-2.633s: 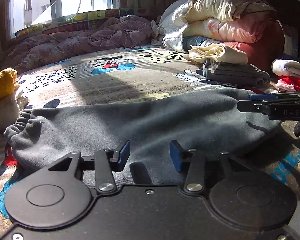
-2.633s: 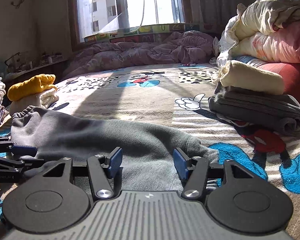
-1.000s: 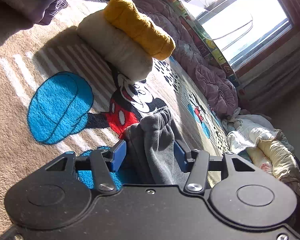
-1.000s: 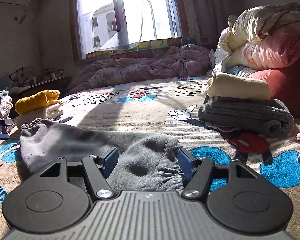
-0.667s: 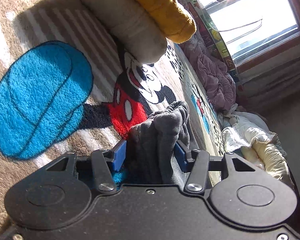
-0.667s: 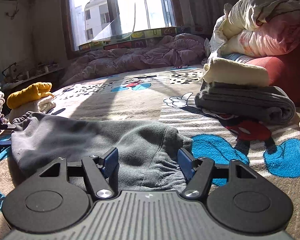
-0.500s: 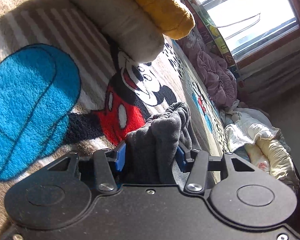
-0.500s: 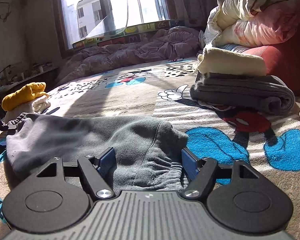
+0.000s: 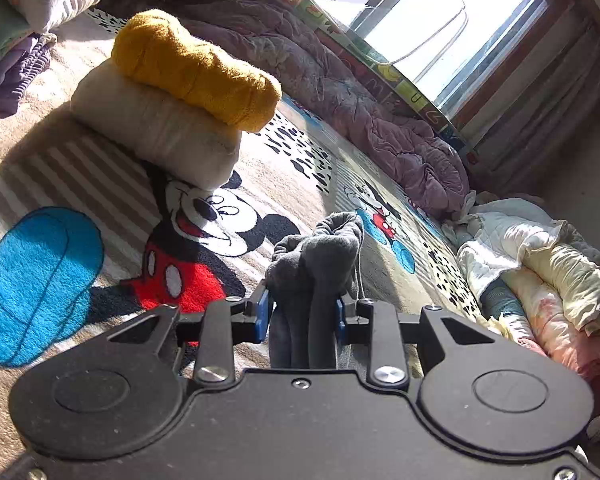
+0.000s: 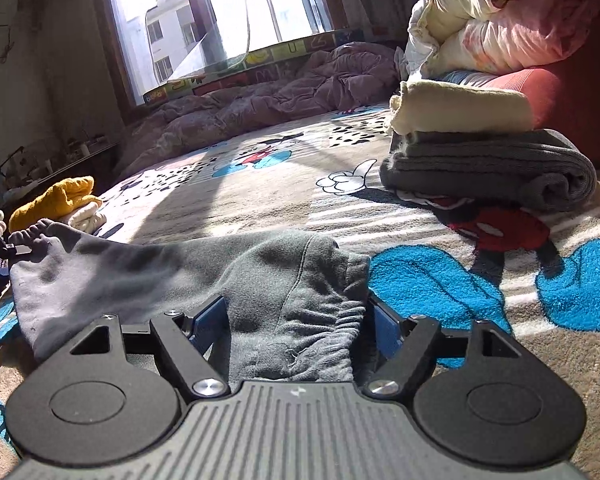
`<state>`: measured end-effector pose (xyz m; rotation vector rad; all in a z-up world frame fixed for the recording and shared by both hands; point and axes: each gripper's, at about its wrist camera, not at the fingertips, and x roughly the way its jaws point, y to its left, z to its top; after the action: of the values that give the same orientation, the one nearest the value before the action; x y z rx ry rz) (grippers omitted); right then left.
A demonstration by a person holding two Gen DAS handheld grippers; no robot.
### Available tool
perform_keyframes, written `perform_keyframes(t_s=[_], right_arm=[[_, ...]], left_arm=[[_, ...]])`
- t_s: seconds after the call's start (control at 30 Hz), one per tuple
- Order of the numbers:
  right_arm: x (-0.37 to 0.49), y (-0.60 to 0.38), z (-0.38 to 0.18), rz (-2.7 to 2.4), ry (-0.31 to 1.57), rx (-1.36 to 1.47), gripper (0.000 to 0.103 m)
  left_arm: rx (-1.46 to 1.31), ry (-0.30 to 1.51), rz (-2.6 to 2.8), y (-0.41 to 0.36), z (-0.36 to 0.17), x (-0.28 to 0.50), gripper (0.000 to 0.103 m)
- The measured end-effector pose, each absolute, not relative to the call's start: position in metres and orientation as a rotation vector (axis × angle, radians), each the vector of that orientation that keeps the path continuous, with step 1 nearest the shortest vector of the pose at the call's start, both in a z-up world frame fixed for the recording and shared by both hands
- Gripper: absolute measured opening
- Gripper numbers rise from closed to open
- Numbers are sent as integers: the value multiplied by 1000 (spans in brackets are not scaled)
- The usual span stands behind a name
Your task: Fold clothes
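A grey pair of sweatpants (image 10: 140,272) lies stretched across the cartoon-print blanket (image 10: 260,200). In the left wrist view, my left gripper (image 9: 301,315) is closing, and its blue pads squeeze a bunched end of the grey sweatpants (image 9: 320,256), held a little above the blanket. In the right wrist view, my right gripper (image 10: 296,324) stands wide. The gathered elastic end of the sweatpants lies between its blue pads (image 10: 208,320), and these do not press on it. At the far left of that view, the other end is raised and puckered.
A yellow roll (image 9: 192,68) rests on a cream roll (image 9: 152,128) ahead of the left gripper. A folded dark grey garment (image 10: 488,168) with a cream fold (image 10: 460,112) on top sits at right. A purple quilt (image 10: 260,108) lies under the window, and piled bedding (image 10: 500,20) is at far right.
The left jaws have closed tight on the bunched grey cloth and lifted it off the blanket. The right jaws have widened slightly and moved forward over the elastic end.
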<state>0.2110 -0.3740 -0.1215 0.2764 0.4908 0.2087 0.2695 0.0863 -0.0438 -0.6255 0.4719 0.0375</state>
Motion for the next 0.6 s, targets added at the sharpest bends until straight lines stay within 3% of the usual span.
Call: perform_keyframes(t_s=[0.3,0.6], right_arm=[[198,-403,-113,229,437,412,71],[187,-440,-116,228,405,584,71]], left_arm=[[-223,347,26,-27,13,248,28],[41,283,-15,-128,17,237,28]])
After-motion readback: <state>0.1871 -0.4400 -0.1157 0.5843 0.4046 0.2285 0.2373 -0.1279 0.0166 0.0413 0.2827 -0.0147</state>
